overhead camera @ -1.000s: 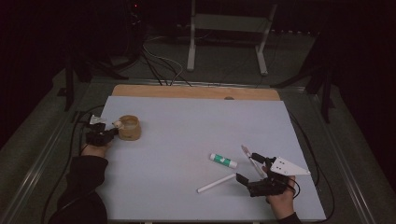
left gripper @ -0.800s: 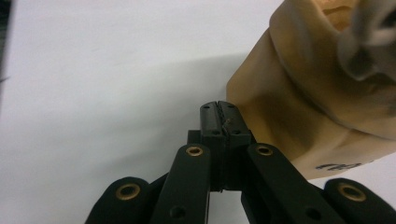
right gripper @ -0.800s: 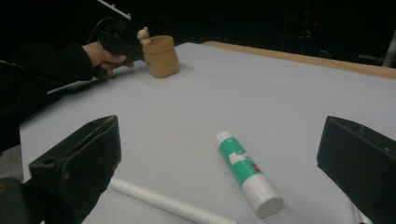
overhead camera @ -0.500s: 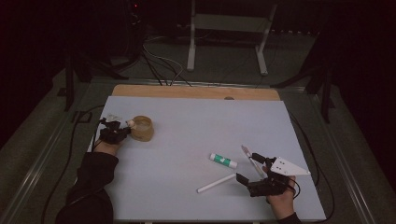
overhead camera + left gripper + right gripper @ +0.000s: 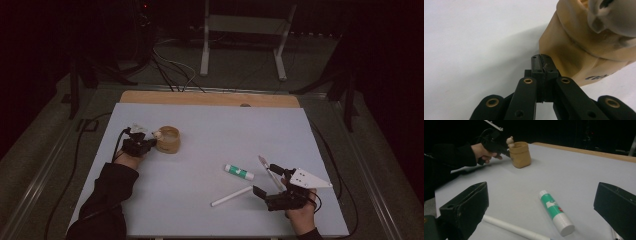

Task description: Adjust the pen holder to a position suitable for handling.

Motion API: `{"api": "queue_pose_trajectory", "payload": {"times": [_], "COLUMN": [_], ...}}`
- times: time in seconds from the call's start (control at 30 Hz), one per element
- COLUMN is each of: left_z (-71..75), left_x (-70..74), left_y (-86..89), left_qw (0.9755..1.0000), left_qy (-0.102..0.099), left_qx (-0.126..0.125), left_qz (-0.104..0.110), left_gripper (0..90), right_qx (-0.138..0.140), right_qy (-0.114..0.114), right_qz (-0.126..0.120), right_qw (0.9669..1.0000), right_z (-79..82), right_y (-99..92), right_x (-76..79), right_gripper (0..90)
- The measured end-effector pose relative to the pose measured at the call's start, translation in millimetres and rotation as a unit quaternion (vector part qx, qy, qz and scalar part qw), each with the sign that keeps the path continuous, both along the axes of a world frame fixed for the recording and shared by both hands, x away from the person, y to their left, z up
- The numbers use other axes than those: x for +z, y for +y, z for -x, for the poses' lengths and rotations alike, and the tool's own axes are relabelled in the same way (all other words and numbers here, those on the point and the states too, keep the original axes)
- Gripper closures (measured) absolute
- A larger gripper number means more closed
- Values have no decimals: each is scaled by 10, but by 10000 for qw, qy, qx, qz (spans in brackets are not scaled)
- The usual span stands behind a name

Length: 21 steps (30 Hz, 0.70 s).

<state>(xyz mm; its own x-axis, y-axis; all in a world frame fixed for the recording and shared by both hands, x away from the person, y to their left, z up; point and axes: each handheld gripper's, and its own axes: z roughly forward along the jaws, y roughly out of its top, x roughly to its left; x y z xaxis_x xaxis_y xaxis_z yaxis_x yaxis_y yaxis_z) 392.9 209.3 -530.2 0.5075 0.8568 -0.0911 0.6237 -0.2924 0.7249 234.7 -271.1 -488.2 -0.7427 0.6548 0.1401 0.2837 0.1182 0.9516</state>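
left gripper (image 5: 150, 145): jaws clenched together, tips against the side of the tan pouch (image 5: 168, 139), left part of the grey mat (image 5: 210, 125) | right gripper (image 5: 265, 175): jaws spread wide, nothing between | glue stick (image 5: 239, 171) and white pen (image 5: 231, 196) lie just ahead of it

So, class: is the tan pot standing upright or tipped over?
Upright: the tan pot rests on its base, mouth up, in the high and right gripper views.
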Motion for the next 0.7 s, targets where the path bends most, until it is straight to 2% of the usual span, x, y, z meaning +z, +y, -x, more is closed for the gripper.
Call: {"api": "queue_pose_trajectory", "payload": {"times": [0.27,0.33,0.47,0.7], "left_z": [32,34,50,72], "left_x": [33,34,43,50], "left_y": [-228,-273,-383,-558], "left_qw": [9997,9995,9992,9982], "left_qy": [-27,18,-5,1], "left_qx": [-250,-289,-388,-598], "left_qz": [46,136,52,111], "left_gripper": [900,900,900,900], "right_qx": [14,14,21,13], "right_qy": [-8,-7,-4,-13], "right_qz": [14,14,11,19], "right_qw": [10000,10000,10000,10000], "right_z": [4,2,2,4], "right_y": [5,4,5,-2], "right_x": [0,0,1,1], "right_gripper": [0,0,0,0]}}
